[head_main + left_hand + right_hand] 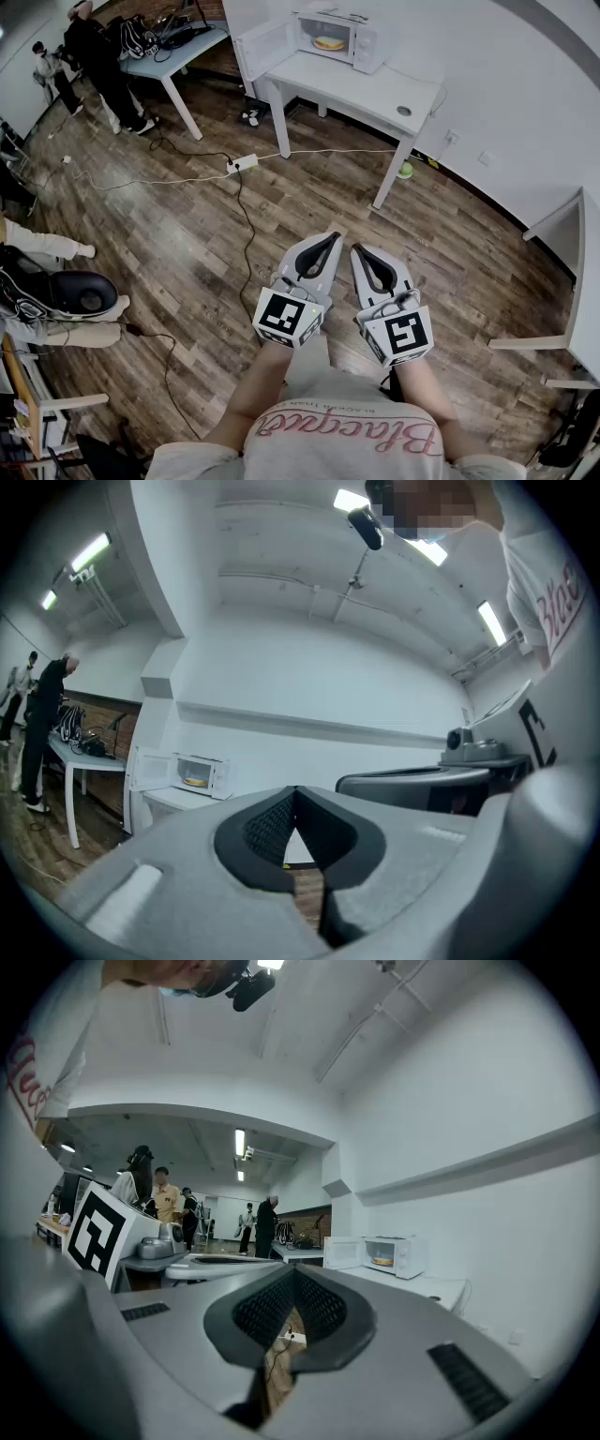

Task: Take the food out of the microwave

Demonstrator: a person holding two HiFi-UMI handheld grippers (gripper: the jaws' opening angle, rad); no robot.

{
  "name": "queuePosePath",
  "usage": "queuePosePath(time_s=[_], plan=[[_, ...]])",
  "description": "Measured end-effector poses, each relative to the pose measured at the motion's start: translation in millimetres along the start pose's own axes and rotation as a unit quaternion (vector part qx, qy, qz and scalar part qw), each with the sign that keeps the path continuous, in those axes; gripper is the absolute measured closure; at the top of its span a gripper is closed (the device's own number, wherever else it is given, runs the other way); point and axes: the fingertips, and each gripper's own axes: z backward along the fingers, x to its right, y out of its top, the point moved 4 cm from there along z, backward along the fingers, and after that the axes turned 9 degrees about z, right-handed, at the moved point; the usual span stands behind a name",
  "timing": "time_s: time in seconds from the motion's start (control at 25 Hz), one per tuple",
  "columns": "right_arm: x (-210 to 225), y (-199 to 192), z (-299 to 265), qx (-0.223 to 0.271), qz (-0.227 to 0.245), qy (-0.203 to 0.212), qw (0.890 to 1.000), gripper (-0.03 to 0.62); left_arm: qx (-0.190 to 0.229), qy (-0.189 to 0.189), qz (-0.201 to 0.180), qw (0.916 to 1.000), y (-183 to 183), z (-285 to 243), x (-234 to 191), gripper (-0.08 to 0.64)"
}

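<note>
— What did the room look like?
— A wooden plank floor [187, 234], and against the white wall a white table [375, 94].

— And on the table?
— A white microwave [367, 42] sat at the table's far left corner, its door [265, 47] swung wide open past the left edge. The near right part of the tabletop was bare apart from a small round cap [404, 111] by the right edge.

— Where were the grippers?
— Side by side in front of the person, held level over the floor and well apart from the table. The left gripper [332, 235] had its jaws pressed together with nothing between them. The right gripper [357, 248] was the same, tips meeting and empty.

— And the food?
— The food [329, 43], something yellow, lay inside the microwave's lit cavity, untouched.

— Anything else small?
— A white power strip [242, 163] on the floor, near the table's left legs.
</note>
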Motion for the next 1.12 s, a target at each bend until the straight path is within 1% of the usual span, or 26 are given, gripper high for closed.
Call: queuePosePath(time_s=[0.16,0.28,0.4,0.52,0.68,0.84,1.12], plan=[[-6,-2,59,0.002,0.011,-0.006,1.000,0.583,0.004,-0.002,-0.014,0.9999,-4,19,54,0.557],[-16,-6,97,-0.005,0.005,-0.012,1.000,0.583,0.004,0.000,-0.023,0.9997,-10,40,89,0.557],[-24,-7,125,-0.002,-0.003,-0.014,1.000,0.583,-0.003,0.008,-0.025,0.9996,-18,57,114,0.557],[-31,-5,143,0.005,-0.005,-0.009,1.000,0.583,-0.007,0.014,-0.028,0.9995,-19,71,129,0.557],[-39,-3,147,0.005,0.009,0.001,1.000,0.583,-0.005,0.014,-0.031,0.9994,-17,75,130,0.557],[-34,-4,132,-0.003,0.035,-0.006,0.999,0.582,0.003,0.008,-0.031,0.9995,-11,61,117,0.557],[-13,-1,91,-0.004,0.038,-0.004,0.999,0.583,0.014,0.006,-0.023,0.9996,-1,29,79,0.557]])
